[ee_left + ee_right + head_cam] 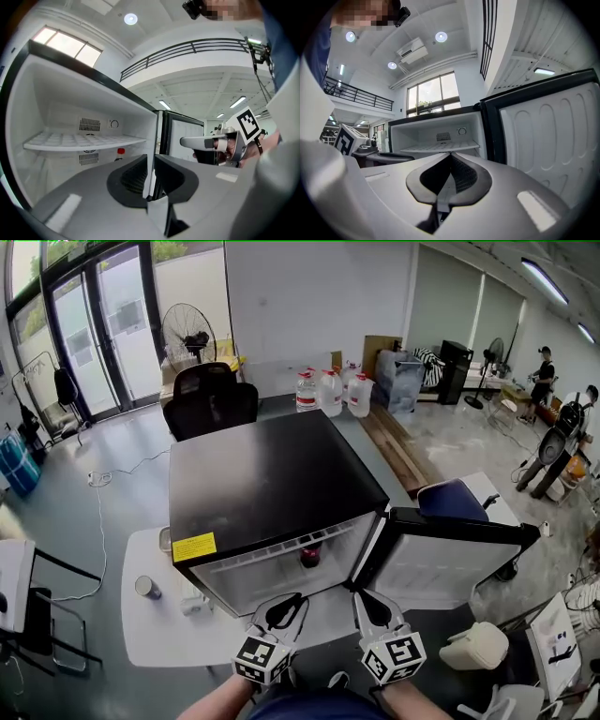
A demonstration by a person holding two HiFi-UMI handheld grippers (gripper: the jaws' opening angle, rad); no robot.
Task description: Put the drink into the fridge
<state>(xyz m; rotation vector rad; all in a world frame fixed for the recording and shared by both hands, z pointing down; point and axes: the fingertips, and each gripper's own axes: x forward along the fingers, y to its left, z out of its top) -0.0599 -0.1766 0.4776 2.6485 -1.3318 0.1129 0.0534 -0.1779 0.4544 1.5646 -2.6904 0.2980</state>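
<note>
The black mini fridge point(267, 479) stands in front of me with its door point(441, 554) swung open to the right. A dark drink bottle with a red cap point(309, 556) stands inside, below the white shelf point(84, 140); its cap point(121, 151) shows in the left gripper view. My left gripper point(281, 610) hovers just outside the opening. Its jaws point(151, 161) are closed to a thin slit with nothing between them. Beside it, my right gripper point(375, 607) is shut and empty, pointing at the fridge interior point(440, 138).
The open door point(553, 136) blocks the right side. A white table point(150, 624) with a cup point(147, 588) stands at the left. A black office chair point(211, 399) and water jugs point(328, 390) are behind the fridge, and a blue chair point(453, 500) is at its right.
</note>
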